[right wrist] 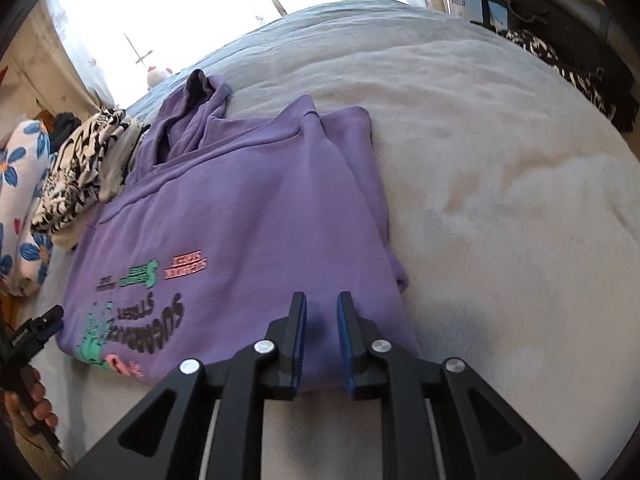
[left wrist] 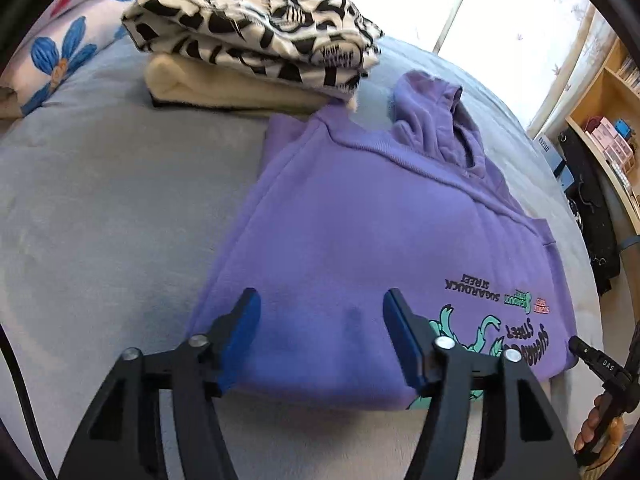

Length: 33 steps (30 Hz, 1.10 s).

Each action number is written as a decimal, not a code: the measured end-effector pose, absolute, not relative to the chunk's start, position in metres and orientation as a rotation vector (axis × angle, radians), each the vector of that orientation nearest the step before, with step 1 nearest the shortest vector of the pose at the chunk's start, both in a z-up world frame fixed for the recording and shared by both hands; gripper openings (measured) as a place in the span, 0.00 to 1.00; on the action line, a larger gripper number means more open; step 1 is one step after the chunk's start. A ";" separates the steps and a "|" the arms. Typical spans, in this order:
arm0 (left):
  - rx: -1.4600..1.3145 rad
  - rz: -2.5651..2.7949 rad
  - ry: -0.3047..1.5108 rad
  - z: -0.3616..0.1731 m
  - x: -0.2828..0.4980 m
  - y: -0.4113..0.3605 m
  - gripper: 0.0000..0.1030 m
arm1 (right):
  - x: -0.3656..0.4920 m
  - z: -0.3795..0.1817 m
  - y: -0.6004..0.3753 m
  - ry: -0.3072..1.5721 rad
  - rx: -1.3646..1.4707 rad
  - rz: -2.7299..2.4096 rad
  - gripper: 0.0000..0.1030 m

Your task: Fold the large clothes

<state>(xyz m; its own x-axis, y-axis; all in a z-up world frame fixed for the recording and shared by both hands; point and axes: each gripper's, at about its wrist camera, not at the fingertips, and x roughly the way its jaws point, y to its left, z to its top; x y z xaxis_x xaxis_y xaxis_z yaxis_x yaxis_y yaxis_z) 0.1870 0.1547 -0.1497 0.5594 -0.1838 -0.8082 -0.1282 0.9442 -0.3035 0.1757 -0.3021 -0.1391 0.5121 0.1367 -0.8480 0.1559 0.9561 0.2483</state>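
Observation:
A purple hoodie [left wrist: 360, 220] lies flat on the grey bed [left wrist: 100, 200], sleeves folded in, hood at the far end, printed text and green graphic near the front edge. My left gripper [left wrist: 320, 300] is open and empty, hovering over the hoodie's near edge. In the right wrist view the hoodie [right wrist: 248, 220] lies ahead, and my right gripper [right wrist: 322, 304] is partly open with a narrow gap, empty, over the hoodie's near right corner. The right gripper's tip also shows in the left wrist view [left wrist: 584, 350].
A stack of folded clothes, black-and-white print [left wrist: 260, 24] on a cream one [left wrist: 224, 88], sits behind the hoodie. A blue-flowered pillow [left wrist: 56, 60] lies far left. Shelves [left wrist: 612, 120] and dark items stand right of the bed. Bare blanket [right wrist: 500, 200] spreads right of the hoodie.

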 end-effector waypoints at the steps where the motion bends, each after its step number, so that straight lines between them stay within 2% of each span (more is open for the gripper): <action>1: -0.348 -0.035 0.978 -0.147 0.184 0.157 0.61 | 0.173 -0.138 -0.302 1.037 0.320 -0.011 0.17; 9: -0.383 -0.006 0.992 -0.142 0.168 0.178 0.61 | 0.155 -0.125 -0.301 1.040 0.359 0.004 0.26; 21: -0.469 0.013 1.047 -0.171 0.164 0.201 0.61 | 0.133 -0.145 -0.299 1.111 0.484 0.046 0.27; 26: -0.500 -0.024 1.092 -0.192 0.175 0.199 0.62 | 0.141 -0.163 -0.303 1.115 0.625 0.062 0.27; 33: -0.502 -0.036 1.072 -0.208 0.192 0.191 0.83 | 0.167 -0.181 -0.300 1.084 0.745 0.061 0.31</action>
